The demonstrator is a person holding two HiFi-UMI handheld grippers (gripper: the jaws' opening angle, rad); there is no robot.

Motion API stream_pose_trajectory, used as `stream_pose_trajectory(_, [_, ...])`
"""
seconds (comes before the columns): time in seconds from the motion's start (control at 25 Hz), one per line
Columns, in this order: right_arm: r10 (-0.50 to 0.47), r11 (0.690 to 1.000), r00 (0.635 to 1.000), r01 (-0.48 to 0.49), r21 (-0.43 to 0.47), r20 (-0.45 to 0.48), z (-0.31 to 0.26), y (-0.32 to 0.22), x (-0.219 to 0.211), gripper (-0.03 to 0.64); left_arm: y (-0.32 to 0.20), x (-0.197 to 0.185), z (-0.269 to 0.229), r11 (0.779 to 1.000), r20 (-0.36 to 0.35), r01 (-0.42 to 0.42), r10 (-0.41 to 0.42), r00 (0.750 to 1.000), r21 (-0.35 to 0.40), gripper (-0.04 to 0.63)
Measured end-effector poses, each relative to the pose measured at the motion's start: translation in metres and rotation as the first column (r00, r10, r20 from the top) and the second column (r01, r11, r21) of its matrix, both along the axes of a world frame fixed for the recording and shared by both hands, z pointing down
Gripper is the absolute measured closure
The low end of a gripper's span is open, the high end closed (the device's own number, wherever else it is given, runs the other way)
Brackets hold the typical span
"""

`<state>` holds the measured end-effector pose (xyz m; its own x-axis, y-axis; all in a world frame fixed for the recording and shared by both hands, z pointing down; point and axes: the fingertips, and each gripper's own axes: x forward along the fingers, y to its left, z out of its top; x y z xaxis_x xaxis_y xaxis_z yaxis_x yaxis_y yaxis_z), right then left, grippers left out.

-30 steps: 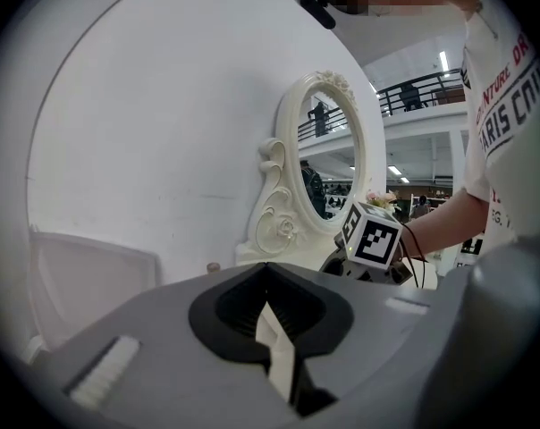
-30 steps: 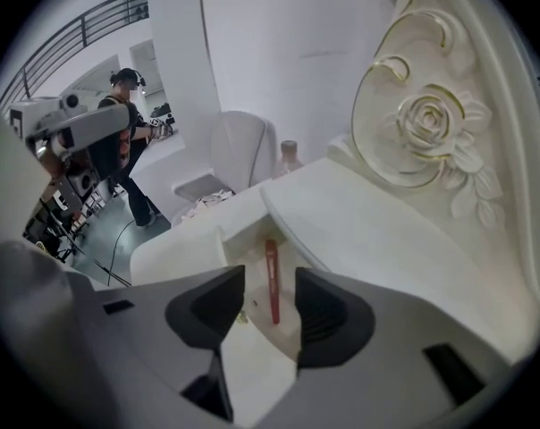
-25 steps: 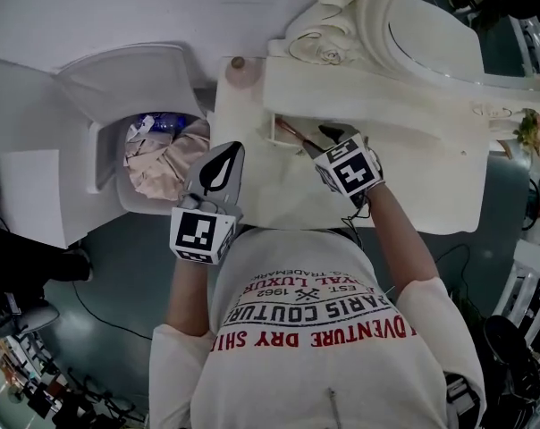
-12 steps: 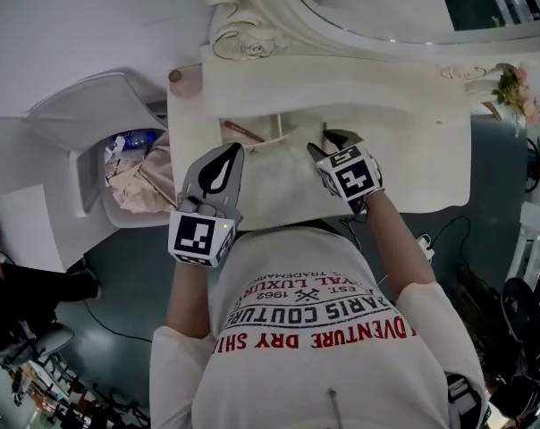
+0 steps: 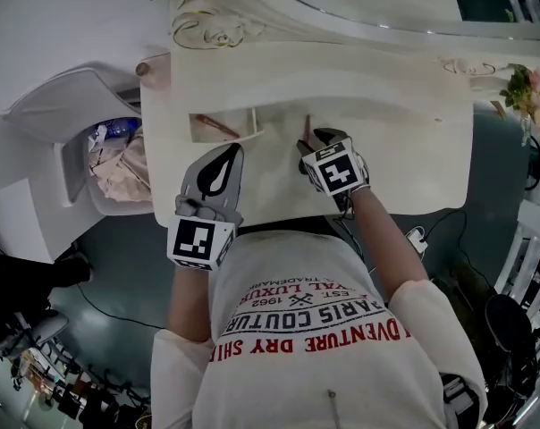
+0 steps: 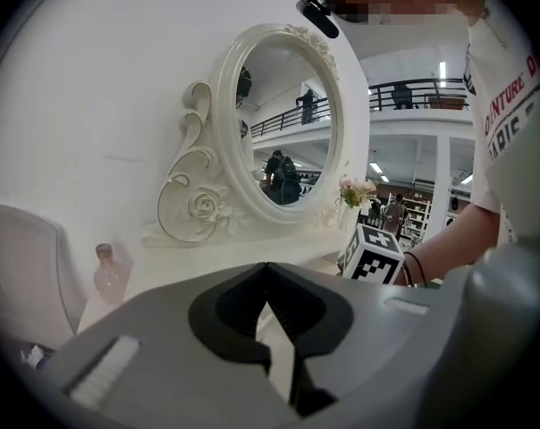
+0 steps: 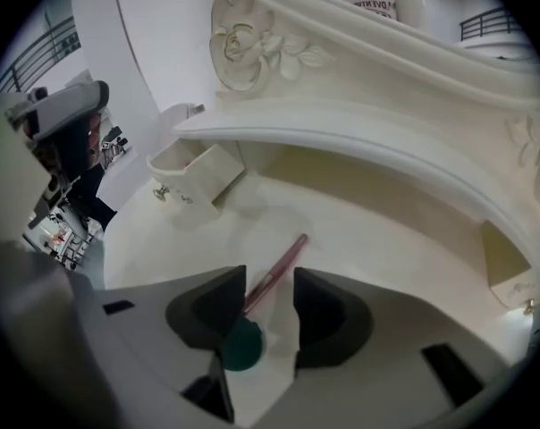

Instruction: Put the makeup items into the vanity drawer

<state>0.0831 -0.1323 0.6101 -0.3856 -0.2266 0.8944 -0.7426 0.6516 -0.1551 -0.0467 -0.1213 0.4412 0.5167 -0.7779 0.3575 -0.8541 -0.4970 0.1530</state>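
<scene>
As the right hand-held gripper (image 7: pixel 268 298), jaws apart, straddles the pink makeup pencil (image 7: pixel 281 263), pickup is underway; next, clamp it, then carry it to the open drawer (image 7: pixel 198 173); the left hand-held gripper (image 6: pixel 269 273) idles, jaws together, empty.

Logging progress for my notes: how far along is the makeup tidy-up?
Done: the drawer stands open with one reddish stick inside. In hand: the right claw, open, straddles a pink pencil lying on the vanity top, not gripped. Left: grip it and drop it in. The left claw is shut, empty.
</scene>
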Motion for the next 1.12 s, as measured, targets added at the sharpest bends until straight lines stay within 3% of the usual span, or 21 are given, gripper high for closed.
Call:
stream_pose_trajectory(0.4, [-0.011,1.0,0.998,0.012,0.009,-0.058,0.01,-0.008,0.007,0.566,0.003,0.002,0.012,0.999,0.003,0.034,-0.034,0.999,-0.01,0.586])
stream_pose_trajectory(0.84, [0.09,0.993,0.996,-0.089,0.079,-0.014,-0.036,-0.012,-0.015,0.568,-0.002,-0.028,-0.015,0.999,0.009,-0.026,0.026,1.0,0.04,0.586])
stream_pose_trajectory(1.12, [0.036,0.984,0.998,-0.044,0.17,0.045,-0.088,-0.015,-0.056,0.568,0.007,-0.06,-0.041,0.994,0.01,-0.022,0.021,1.0,0.104,0.586])
